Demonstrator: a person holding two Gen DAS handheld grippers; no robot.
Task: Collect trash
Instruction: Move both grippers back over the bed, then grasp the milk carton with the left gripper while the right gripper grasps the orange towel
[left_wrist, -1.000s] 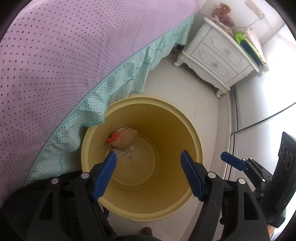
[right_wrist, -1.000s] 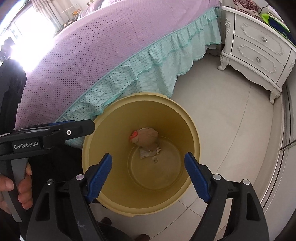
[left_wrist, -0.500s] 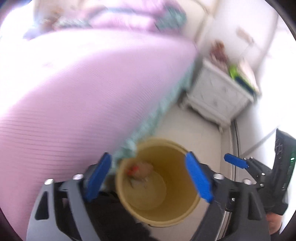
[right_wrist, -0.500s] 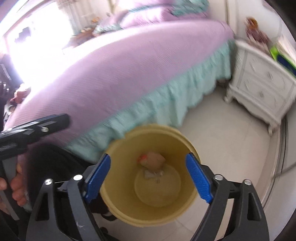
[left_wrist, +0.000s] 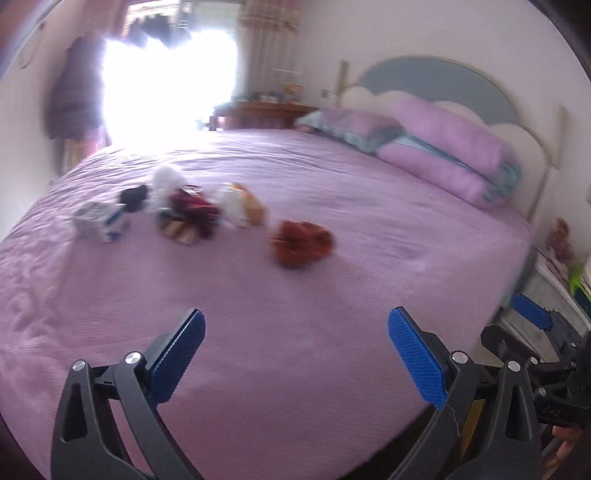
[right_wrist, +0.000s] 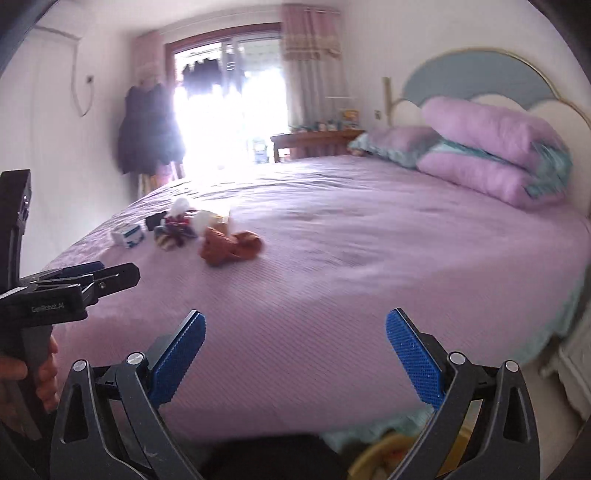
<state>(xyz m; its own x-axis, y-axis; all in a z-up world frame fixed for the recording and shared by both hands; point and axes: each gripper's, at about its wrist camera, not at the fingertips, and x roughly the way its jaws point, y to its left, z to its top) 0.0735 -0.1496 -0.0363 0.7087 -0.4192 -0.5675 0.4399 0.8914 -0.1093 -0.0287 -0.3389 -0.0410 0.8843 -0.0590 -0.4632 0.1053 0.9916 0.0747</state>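
Observation:
Small items lie in a blurred cluster on the purple bed (left_wrist: 332, 295). They include a brown plush (left_wrist: 301, 243) (right_wrist: 229, 245), a white and orange toy (left_wrist: 242, 206), a dark red bundle (left_wrist: 192, 210) and a white and blue box (left_wrist: 99, 219) (right_wrist: 127, 235). My left gripper (left_wrist: 295, 321) hovers over the near part of the bed, well short of them; its jaws are opening with nothing between them. My right gripper (right_wrist: 295, 321) does the same beside it, jaws opening and empty. The yellow bin's rim (right_wrist: 373, 458) peeks in below the right gripper.
Purple pillows (left_wrist: 443, 147) are stacked against the headboard at the right. A white nightstand (left_wrist: 546, 291) stands past the bed's right edge. A dark coat (right_wrist: 147, 129) hangs by the bright window, and a wooden desk (right_wrist: 314, 142) stands behind the bed.
Both grippers have lifted away from the yellow bin and tilted up to face the bed top. Their jaws have spread wider. The bin with the toy inside has dropped out of the left view.

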